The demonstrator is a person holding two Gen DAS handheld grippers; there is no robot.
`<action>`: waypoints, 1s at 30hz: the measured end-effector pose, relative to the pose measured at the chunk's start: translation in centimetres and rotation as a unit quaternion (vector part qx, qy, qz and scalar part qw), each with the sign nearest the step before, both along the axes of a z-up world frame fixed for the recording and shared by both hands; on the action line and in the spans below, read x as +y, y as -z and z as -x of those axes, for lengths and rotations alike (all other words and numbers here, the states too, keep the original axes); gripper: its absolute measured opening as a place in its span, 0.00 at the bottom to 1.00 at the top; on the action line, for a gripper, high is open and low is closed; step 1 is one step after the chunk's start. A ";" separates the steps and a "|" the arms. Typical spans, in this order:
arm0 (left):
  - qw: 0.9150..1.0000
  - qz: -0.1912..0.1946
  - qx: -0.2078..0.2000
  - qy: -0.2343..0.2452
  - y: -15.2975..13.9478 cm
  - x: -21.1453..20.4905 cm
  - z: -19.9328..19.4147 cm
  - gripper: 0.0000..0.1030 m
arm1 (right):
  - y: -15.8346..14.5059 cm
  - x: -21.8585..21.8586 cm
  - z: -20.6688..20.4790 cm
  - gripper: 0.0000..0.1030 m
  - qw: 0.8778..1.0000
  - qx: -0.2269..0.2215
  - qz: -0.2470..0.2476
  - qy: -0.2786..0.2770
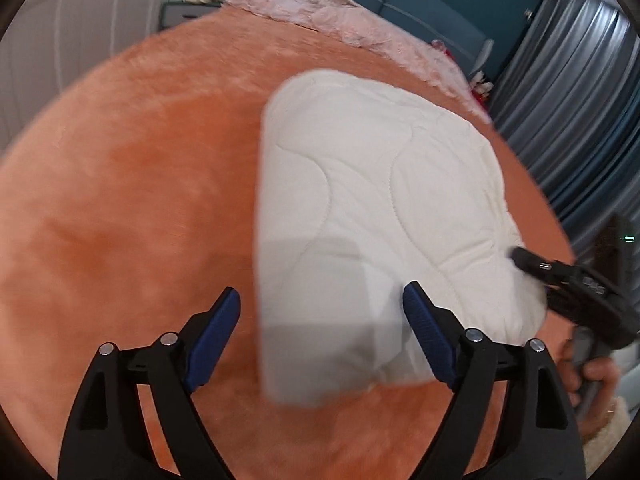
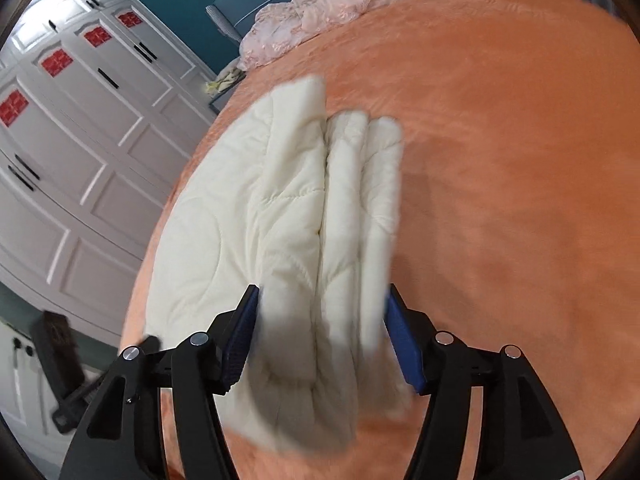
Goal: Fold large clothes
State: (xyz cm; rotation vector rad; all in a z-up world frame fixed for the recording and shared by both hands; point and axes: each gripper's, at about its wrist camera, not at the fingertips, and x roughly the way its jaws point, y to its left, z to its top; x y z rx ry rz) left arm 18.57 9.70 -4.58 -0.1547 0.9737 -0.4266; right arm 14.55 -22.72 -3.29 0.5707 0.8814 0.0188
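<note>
Pointing steeply down, the left gripper (image 1: 320, 340) gapes over the folded white quilt's (image 1: 380, 208) near corner on the orange bed (image 1: 140, 200), while the right gripper (image 2: 320, 336) straddles (without clearly pinching) its stacked layers.

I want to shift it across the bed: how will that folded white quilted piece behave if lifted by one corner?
The white quilted piece looks puffy and soft, so it would probably droop. Its stacked folds would likely fall open. It probably drags on the fuzzy orange blanket.
</note>
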 end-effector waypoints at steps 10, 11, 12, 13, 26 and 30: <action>0.990 -0.129 -0.049 -0.039 -7.9 -4.7 -3.4 0.79 | -8.6 4.1 -2.5 0.34 0.987 -0.040 0.157 -0.014; 0.989 -0.133 -0.052 -0.041 -8.0 -5.3 -3.9 0.79 | -8.7 4.7 -3.4 0.34 0.986 -0.039 0.164 -0.015; 0.988 -0.141 -0.053 -0.045 -7.8 -6.0 -4.7 0.79 | -8.6 5.1 -4.2 0.34 0.985 -0.038 0.166 -0.017; 0.987 -0.144 -0.052 -0.044 -7.5 -6.8 -5.5 0.79 | -8.2 5.4 -5.2 0.34 0.985 -0.035 0.168 -0.020; 0.987 -0.154 -0.025 -0.044 -1.5 -11.1 -10.6 0.80 | 0.0 4.6 -11.5 0.31 0.978 0.030 0.208 -0.005; 0.985 -0.163 -0.036 -0.044 0.0 -11.9 -10.9 0.85 | 1.7 4.1 -11.7 0.31 0.980 0.030 0.199 -0.003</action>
